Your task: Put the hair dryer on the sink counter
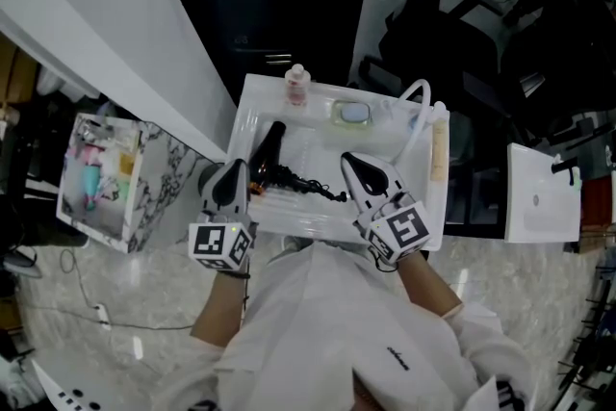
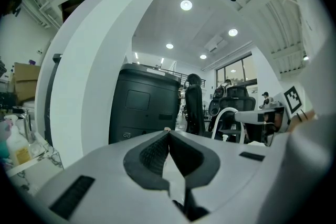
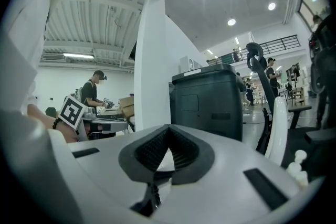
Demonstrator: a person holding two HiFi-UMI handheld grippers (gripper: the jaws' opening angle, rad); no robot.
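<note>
In the head view a black hair dryer (image 1: 270, 152) lies in the basin of the white sink unit (image 1: 252, 106), its black cord (image 1: 316, 187) trailing right. My left gripper (image 1: 231, 176) hovers just left of the dryer's handle end, over the sink's front left edge. My right gripper (image 1: 354, 166) hangs over the front right of the basin, beyond the cord's end. Both stand shut and hold nothing. Each gripper view tilts up toward the ceiling, with the left gripper (image 2: 168, 132) and right gripper (image 3: 168, 127) closed tip to tip; the dryer is hidden there.
A pink bottle (image 1: 296, 87) and a green soap dish (image 1: 353, 114) sit at the sink's back rim, a white hose (image 1: 416, 101) and pale stick (image 1: 440, 149) at its right. A marble cabinet with a clear box (image 1: 96, 173) stands left, a black cabinet (image 2: 144, 107) behind, another white basin (image 1: 544, 192) right.
</note>
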